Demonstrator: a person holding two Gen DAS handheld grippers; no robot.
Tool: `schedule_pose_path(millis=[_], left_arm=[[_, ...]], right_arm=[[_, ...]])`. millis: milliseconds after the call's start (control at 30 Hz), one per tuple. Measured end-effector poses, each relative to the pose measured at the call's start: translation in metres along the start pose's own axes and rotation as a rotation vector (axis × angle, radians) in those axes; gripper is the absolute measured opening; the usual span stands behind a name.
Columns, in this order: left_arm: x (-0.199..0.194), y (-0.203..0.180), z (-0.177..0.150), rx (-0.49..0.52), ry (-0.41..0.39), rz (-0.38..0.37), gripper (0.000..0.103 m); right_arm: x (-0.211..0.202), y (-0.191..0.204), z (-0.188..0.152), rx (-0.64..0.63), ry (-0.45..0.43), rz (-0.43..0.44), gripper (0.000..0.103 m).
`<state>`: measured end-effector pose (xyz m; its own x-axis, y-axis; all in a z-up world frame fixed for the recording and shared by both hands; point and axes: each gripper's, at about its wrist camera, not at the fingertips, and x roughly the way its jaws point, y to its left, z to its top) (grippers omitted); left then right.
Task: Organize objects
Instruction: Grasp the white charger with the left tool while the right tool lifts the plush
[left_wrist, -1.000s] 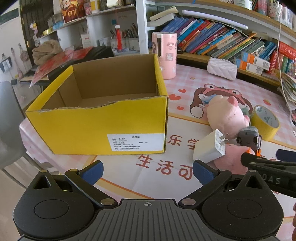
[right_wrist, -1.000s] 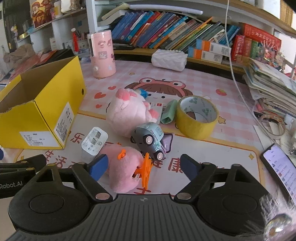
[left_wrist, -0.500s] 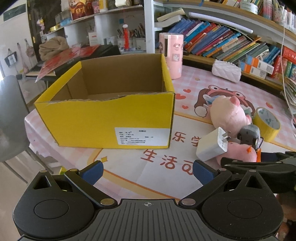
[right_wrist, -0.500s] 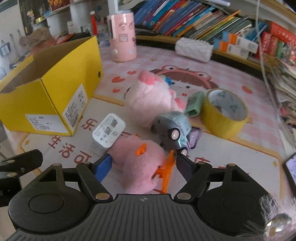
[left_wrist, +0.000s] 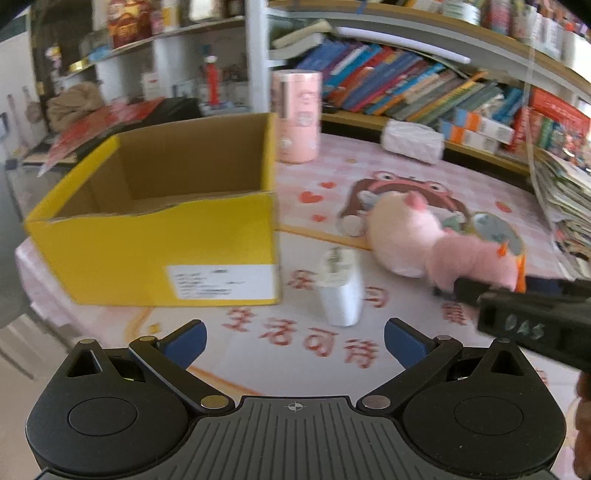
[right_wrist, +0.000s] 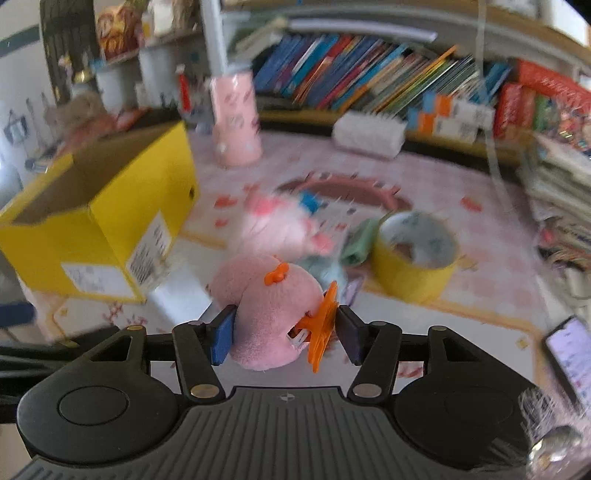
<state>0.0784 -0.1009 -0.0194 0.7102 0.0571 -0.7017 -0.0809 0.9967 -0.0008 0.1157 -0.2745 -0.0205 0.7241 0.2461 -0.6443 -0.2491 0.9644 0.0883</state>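
My right gripper (right_wrist: 282, 338) is shut on a small pink plush toy (right_wrist: 269, 306) with orange feet and holds it above the table; the toy also shows in the left wrist view (left_wrist: 472, 258). My left gripper (left_wrist: 293, 338) is open and empty, pointing at a white charger plug (left_wrist: 340, 291) on the mat. The open yellow cardboard box (left_wrist: 155, 236) stands at the left, also in the right wrist view (right_wrist: 99, 229). A larger pink pig plush (left_wrist: 402, 232) lies behind the charger.
A yellow tape roll (right_wrist: 417, 254), a green item (right_wrist: 356, 245) and a grey toy car (right_wrist: 325, 271) lie on the mat. A pink cylinder (left_wrist: 297, 114) and a white pouch (left_wrist: 412, 142) stand at the back. A phone (right_wrist: 569, 354) lies at the right. Bookshelves line the back.
My right gripper has closed on the small pink plush and lifted it. The left gripper has shifted so the charger is now centred ahead of it.
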Motion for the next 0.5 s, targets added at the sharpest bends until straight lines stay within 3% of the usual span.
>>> schedule_pose_path(millis=[167,333,500], left_arm=[[0.005,-0.025,0.004,0.058,-0.012,-0.061,0.103],[0.014,-0.033,0.009,0.056,0.000,-0.061,0.101],[0.027,-0.031,0.010,0.019,0.043,-0.058,0.090]], right_arm=[[-0.022,-0.028,0.005,0.069,-0.054,-0.060,0.055],[-0.032,-0.050,0.004,0.132,-0.059,-0.117,0.055],[-0.033,-0.057,0.000,0.135,-0.052,-0.126,0.055]])
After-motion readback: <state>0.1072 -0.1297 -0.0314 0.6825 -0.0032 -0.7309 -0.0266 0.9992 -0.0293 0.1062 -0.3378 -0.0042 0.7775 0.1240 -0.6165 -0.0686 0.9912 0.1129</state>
